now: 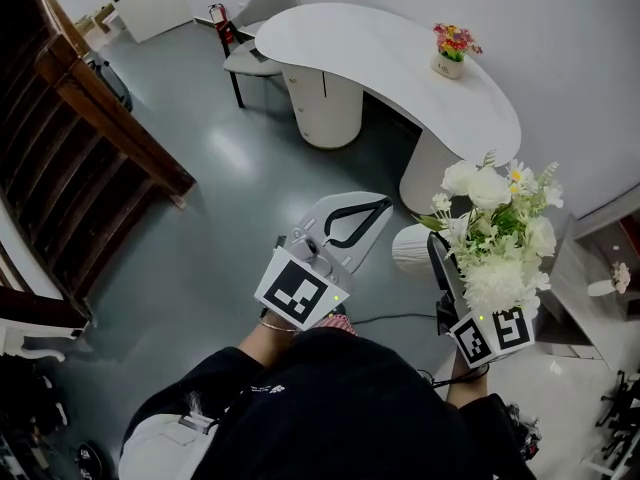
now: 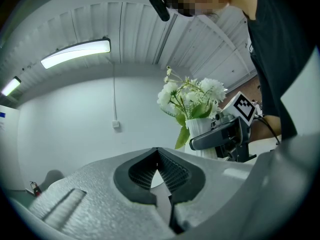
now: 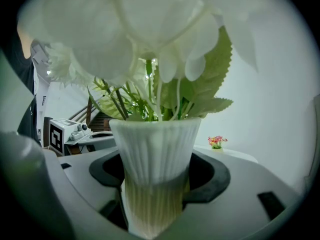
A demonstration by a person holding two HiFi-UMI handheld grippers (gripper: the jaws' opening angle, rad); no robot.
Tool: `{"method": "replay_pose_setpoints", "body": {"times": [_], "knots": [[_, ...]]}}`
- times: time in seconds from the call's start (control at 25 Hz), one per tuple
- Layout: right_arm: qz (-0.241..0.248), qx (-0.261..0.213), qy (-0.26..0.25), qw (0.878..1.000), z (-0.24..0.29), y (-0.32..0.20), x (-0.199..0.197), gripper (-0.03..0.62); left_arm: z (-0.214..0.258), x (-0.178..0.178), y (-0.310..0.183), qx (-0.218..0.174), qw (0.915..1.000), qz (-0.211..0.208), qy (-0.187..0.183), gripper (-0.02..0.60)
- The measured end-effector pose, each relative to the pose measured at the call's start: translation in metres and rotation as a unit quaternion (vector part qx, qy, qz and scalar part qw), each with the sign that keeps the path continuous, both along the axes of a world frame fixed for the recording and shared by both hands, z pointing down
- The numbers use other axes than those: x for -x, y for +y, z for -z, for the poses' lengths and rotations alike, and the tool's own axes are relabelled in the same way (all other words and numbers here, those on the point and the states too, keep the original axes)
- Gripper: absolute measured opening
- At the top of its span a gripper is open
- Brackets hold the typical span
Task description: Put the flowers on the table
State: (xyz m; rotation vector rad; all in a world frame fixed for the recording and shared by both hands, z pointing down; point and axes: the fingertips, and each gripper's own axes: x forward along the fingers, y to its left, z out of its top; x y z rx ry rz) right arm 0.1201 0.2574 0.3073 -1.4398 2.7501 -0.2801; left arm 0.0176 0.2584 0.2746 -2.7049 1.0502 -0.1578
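Note:
A white ribbed vase (image 1: 407, 253) of white flowers (image 1: 497, 233) hangs above the grey floor, with my right gripper (image 1: 428, 250) shut on it. In the right gripper view the vase (image 3: 155, 149) stands upright between the dark pads (image 3: 212, 176), and blooms (image 3: 150, 29) fill the top. My left gripper (image 1: 383, 204) is to the vase's left with its jaw tips together and nothing between them. In the left gripper view its tips (image 2: 158, 150) meet, and the vase (image 2: 200, 134) shows beyond. The white curved table (image 1: 380, 53) stands ahead.
A small pot of colourful flowers (image 1: 452, 48) sits on the table's far right part. A grey chair (image 1: 255, 28) stands at the table's left end. A dark wooden railing (image 1: 100, 128) runs along the left. A low shelf (image 1: 600, 268) is at the right.

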Motion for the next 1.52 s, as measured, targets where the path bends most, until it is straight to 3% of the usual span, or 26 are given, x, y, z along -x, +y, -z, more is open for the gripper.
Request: {"method": "replay_pose_setpoints", "body": {"times": [1.0,1.28,1.52], "knots": [[0.012,-0.009,-0.01,1.0,0.005,-0.001,0.008,0.341,0.0,0.007,0.005,-0.01,0.9999,-0.001,0.002,-0.002],[0.023,-0.003,-0.008,1.0,0.003,-0.05,0.047,0.341,-0.004,0.051,-0.039,-0.003,0.9998,0.017,0.011,-0.002],[0.035,-0.001,-0.009,0.999,0.002,-0.078,0.048,0.341,-0.006,0.054,-0.065,0.005,0.9993,0.034,0.013,-0.002]]}}
